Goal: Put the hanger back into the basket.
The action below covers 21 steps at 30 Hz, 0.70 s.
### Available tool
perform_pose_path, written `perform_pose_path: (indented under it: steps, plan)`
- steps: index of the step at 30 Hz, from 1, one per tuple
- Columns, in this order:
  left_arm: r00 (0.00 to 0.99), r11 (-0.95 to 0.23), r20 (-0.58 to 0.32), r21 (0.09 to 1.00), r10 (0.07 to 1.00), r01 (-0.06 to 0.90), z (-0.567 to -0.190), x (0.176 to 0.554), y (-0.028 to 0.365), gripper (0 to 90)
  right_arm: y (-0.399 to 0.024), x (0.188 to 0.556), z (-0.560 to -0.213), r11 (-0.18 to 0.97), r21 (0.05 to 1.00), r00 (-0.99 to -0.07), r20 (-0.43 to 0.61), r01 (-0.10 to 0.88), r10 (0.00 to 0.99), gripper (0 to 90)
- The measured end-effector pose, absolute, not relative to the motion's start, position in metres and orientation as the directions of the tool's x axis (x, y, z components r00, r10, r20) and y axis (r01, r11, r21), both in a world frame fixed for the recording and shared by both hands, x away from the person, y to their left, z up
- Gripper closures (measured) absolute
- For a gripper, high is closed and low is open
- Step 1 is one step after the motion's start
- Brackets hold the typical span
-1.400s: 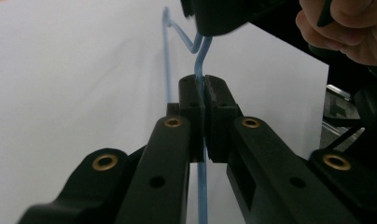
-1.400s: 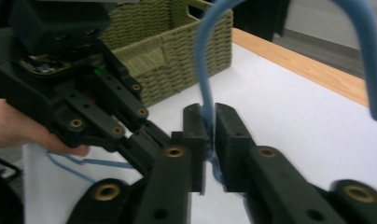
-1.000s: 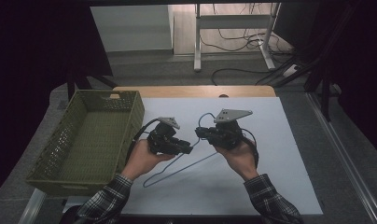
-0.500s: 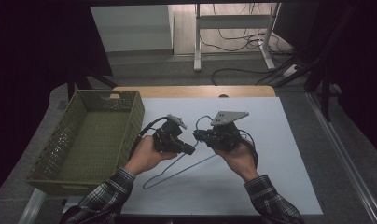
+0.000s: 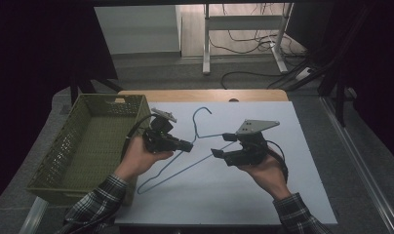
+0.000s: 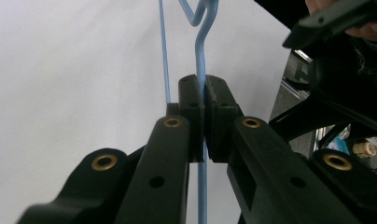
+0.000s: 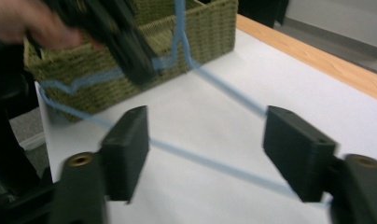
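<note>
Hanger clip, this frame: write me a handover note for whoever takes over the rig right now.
Left gripper: shut on the blue wire hanger, clamping the wire near its neck.
Right gripper: jaws have just been opening; open, the wire running between them untouched.
Hanger: one end lifted, lower corner near the white table.
Green basket: at the table's left.
Done: right grip released.
Left: likely carrying the hanger to the basket.

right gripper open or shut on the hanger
Open. The right gripper has just been opening its jaws; they stand apart, the blue hanger wire passing between them untouched.
</note>
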<state>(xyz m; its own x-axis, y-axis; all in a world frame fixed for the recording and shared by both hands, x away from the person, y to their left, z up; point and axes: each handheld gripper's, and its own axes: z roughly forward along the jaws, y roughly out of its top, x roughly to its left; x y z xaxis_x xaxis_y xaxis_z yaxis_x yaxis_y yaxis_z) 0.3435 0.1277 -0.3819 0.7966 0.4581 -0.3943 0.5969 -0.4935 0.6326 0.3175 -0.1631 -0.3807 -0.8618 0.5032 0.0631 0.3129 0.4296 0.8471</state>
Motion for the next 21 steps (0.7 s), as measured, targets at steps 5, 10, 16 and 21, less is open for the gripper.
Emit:
perform_pose_path:
  steps: [5,10,16,21]
  plan:
    - [0.79,-0.478,-0.377,0.643,0.483,0.599,-0.363,0.344,0.147,87.3,-0.178,0.311,-0.387,0.434,0.835,-0.842,0.062,0.338,0.536,15.9]
    - [0.781,-0.462,-0.351,0.653,0.517,0.6,-0.348,0.343,0.169,87.3,-0.193,0.307,-0.395,0.411,0.838,-0.815,0.067,0.359,0.575,8.4]
    - [0.759,-0.437,-0.325,0.662,0.564,0.609,-0.331,0.342,0.2,87.3,-0.209,0.302,-0.403,0.394,0.832,-0.792,0.087,0.392,0.605,5.8]
    - [0.726,-0.402,-0.31,0.669,0.613,0.625,-0.323,0.34,0.234,87.4,-0.22,0.295,-0.411,0.37,0.826,-0.775,0.122,0.426,0.62,3.8]
